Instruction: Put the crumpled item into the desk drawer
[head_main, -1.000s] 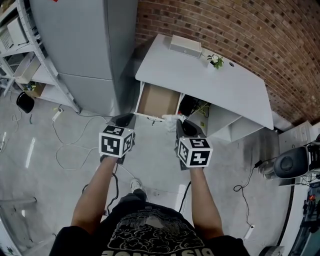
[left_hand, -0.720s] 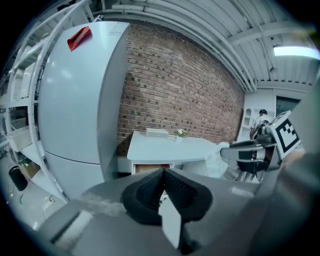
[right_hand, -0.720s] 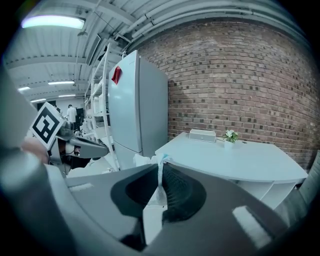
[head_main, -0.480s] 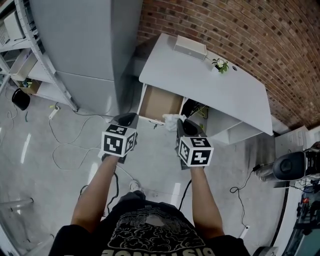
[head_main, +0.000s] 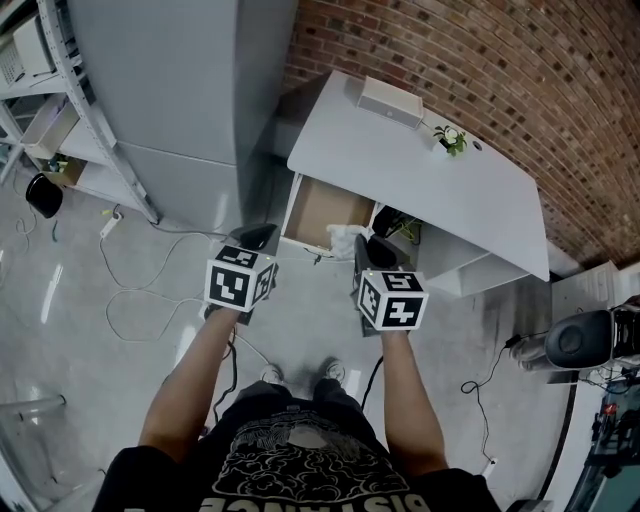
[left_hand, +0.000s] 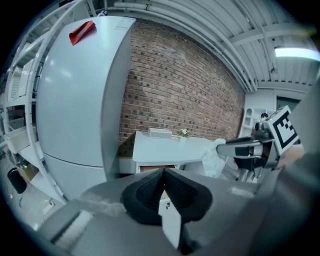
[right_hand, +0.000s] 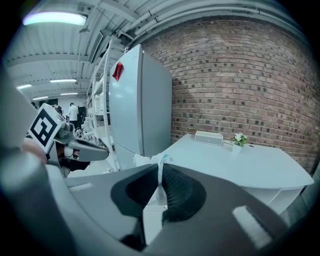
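Note:
A white crumpled item (head_main: 345, 239) hangs pinched in my right gripper (head_main: 362, 246), just at the front edge of the open desk drawer (head_main: 322, 207). In the right gripper view the crumpled item (right_hand: 159, 175) runs down between the closed jaws, with a bunch of it above them. From the left gripper view the crumpled item (left_hand: 214, 157) shows at the tip of the right gripper (left_hand: 226, 148). My left gripper (head_main: 252, 240) is shut with nothing in it, left of the drawer and lower. The drawer's brown bottom is bare.
The white desk (head_main: 420, 170) stands against a brick wall and bears a white box (head_main: 390, 99) and a small plant (head_main: 447, 140). A tall grey cabinet (head_main: 170, 100) stands left of it, metal shelving (head_main: 55, 110) further left. Cables (head_main: 130, 300) lie on the floor.
The desk and drawer have come a little nearer to both grippers as the person stepped forward; a second foot now shows. Both grippers keep their grip states.

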